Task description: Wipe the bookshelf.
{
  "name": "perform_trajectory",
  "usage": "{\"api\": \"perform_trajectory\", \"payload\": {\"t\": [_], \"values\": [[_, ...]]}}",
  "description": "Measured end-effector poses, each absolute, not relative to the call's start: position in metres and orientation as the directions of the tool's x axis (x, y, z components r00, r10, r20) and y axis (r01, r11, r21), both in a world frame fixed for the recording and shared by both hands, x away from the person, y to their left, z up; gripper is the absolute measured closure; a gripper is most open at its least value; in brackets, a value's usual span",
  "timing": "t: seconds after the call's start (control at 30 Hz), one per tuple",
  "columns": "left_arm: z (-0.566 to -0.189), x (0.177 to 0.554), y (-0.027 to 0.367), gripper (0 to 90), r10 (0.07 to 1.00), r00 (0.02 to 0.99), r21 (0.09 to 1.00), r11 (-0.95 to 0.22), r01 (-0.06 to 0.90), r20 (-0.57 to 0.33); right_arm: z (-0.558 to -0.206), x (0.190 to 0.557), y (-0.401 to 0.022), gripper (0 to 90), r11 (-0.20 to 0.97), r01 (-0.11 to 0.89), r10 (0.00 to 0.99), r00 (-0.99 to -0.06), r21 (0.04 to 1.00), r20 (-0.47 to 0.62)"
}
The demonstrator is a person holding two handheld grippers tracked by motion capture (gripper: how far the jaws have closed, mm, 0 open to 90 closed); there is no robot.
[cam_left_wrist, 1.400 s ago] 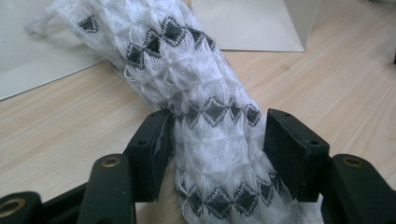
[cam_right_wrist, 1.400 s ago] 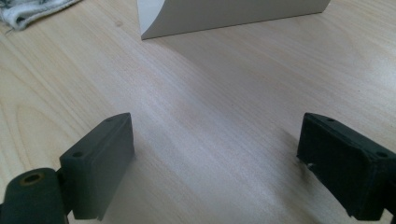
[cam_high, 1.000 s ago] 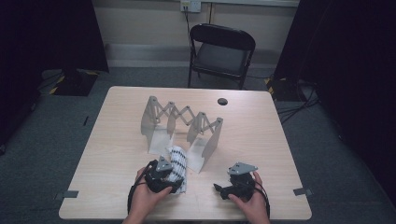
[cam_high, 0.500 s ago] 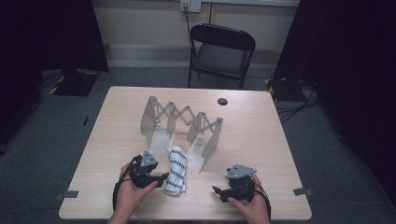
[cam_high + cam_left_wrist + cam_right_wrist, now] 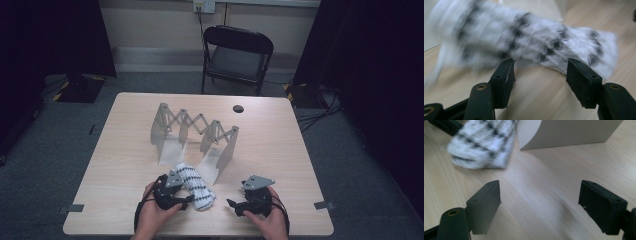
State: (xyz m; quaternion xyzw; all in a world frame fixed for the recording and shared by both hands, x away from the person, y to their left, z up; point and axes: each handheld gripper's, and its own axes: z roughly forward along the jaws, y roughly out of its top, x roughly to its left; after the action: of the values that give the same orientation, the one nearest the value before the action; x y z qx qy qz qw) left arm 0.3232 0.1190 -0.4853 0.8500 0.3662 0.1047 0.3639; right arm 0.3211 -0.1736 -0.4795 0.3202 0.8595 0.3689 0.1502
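A pale wooden worktop (image 5: 280, 145) stands on grey carpet with a black folding chair (image 5: 237, 55) behind it. A white cloth with black dots (image 5: 195, 186) lies near the front edge, just before a grey accordion rack (image 5: 192, 131). The left gripper (image 5: 182, 200) sits at the cloth's edge, jaws apart, nothing pinched. The right gripper (image 5: 231, 204), well apart from the cloth, has been closing slightly, jaws wide over bare wood.

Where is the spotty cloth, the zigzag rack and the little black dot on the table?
spotty cloth (image 5: 196, 186), high view, middle of the folded bundle.
zigzag rack (image 5: 192, 123), high view, on its crossed bars.
black dot (image 5: 238, 108), high view, its centre.
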Motion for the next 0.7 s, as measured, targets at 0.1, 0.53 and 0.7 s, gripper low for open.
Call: {"api": "perform_trajectory", "payload": {"t": [0.1,0.53,0.7], "values": [[-0.487,0.321,0.111,39.6,0.685,0.723,0.697,-0.476,0.536,-0.088,-0.475,0.32,-0.171,18.5,0.529,0.424,0.649,-0.76,0.735,-0.029],[-0.483,0.323,0.167,31.2,0.746,0.663,0.692,-0.447,0.567,-0.061,-0.453,0.322,-0.145,35.7,0.506,0.412,0.618,-0.786,0.757,0.015],[-0.487,0.324,0.182,27.8,0.76,0.649,0.688,-0.448,0.571,-0.044,-0.455,0.327,-0.123,38.6,0.499,0.429,0.597,-0.8,0.753,0.06]]}}
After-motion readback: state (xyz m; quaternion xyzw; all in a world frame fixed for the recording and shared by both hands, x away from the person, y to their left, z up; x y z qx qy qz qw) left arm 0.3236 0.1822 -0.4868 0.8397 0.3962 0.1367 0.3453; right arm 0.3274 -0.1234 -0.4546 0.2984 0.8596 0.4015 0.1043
